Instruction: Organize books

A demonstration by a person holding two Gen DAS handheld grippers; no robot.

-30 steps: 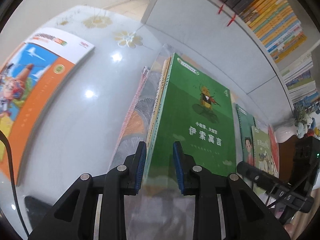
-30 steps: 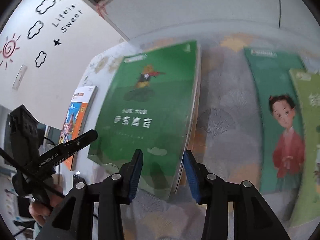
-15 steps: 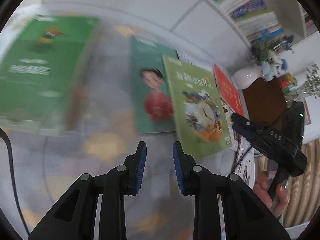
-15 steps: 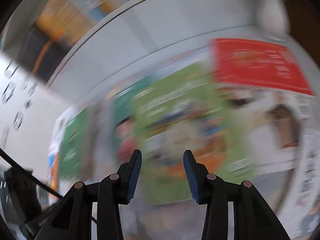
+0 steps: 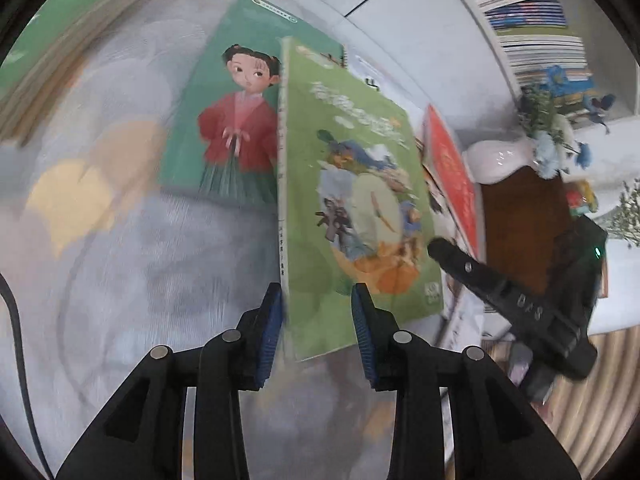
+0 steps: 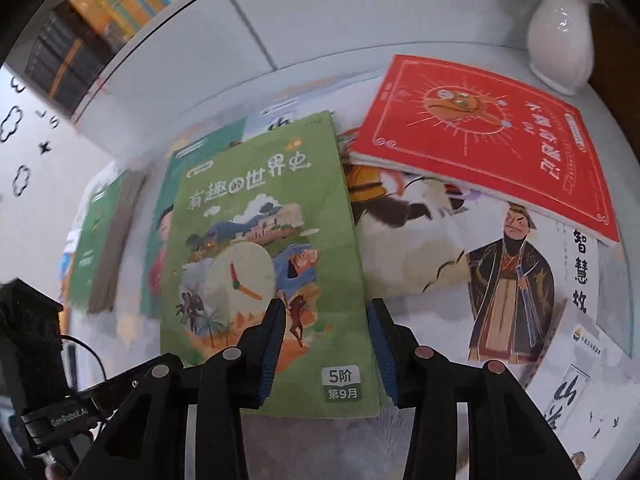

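A light green book (image 5: 352, 184) with a clock picture lies flat on the table, overlapping a teal book (image 5: 232, 120) that shows a girl in red. My left gripper (image 5: 318, 312) hovers over its near left corner with its jaws opening; the pads do not press the book. In the right wrist view the same light green book (image 6: 256, 240) lies under my right gripper (image 6: 328, 332), whose jaws are also opening, over the near right corner. A stack topped by a dark green book (image 6: 104, 240) sits further left.
A red book (image 6: 488, 140) rests on a large white illustrated book (image 6: 512, 280) to the right. A white vase (image 6: 560, 40) stands behind them. Bookshelves (image 5: 532, 20) run along the back. The patterned tablecloth (image 5: 120, 280) is bare at the near left.
Both grippers left the dark green stack and swept right to the light green book. Their jaws stand slightly wider now.
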